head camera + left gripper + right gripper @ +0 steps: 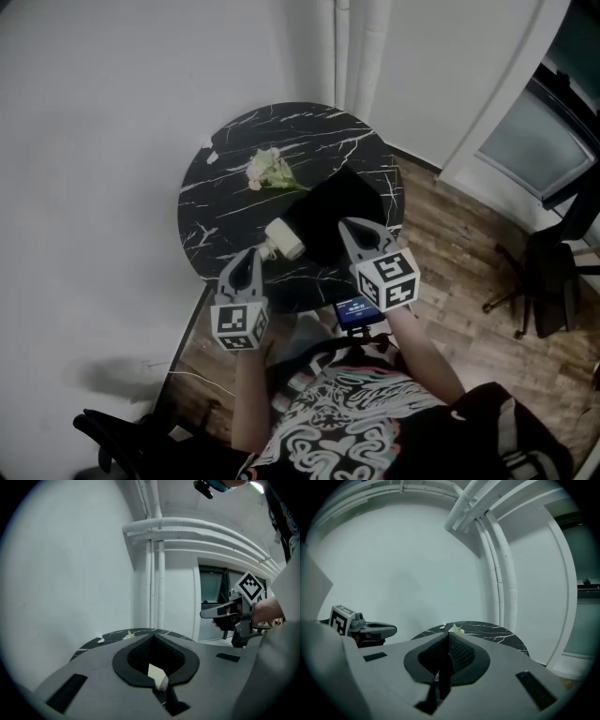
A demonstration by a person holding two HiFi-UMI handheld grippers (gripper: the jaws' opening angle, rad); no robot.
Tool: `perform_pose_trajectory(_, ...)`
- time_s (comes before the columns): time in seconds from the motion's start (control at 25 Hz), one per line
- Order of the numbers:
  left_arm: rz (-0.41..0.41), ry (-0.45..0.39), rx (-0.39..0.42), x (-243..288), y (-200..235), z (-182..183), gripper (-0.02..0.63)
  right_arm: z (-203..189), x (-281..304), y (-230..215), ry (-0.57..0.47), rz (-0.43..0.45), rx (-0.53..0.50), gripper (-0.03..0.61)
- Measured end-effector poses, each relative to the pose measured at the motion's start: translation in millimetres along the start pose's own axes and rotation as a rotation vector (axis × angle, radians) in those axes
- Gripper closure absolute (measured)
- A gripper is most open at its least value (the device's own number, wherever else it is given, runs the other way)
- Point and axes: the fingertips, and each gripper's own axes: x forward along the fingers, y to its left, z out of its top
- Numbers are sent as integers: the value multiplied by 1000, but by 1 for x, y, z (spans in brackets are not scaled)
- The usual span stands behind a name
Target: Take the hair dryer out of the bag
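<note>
Dryer (284, 238): white, lying on the table (216, 178) toward the person's side. One end is at the bag's mouth; whether any of it is inside, can't tell.
Bag (342, 206): black, flat on the table's right half, touching the dryer.
Left gripper (251, 258): over the table's near edge, jaws closed together and gripping nothing, tips just short of the dryer.
Right gripper (351, 226): over the table's near-right edge above the bag, jaws closed together, empty.
Flowers (270, 171): pale sprig at the table's middle, beyond the dryer.
Table: round, black marble, by a white wall.
</note>
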Motion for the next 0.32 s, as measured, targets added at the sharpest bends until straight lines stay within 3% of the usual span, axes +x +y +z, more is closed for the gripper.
perform_pose_trajectory(0.12, -4, -5, -10, 5, -2, 0, 598, -5, -1, -2, 18, -4, -1, 560)
perform_pose_trajectory(0.32, -12, 10, 69, 13, -13, 3, 598, -4, -1, -6, 18, -8, 0, 560)
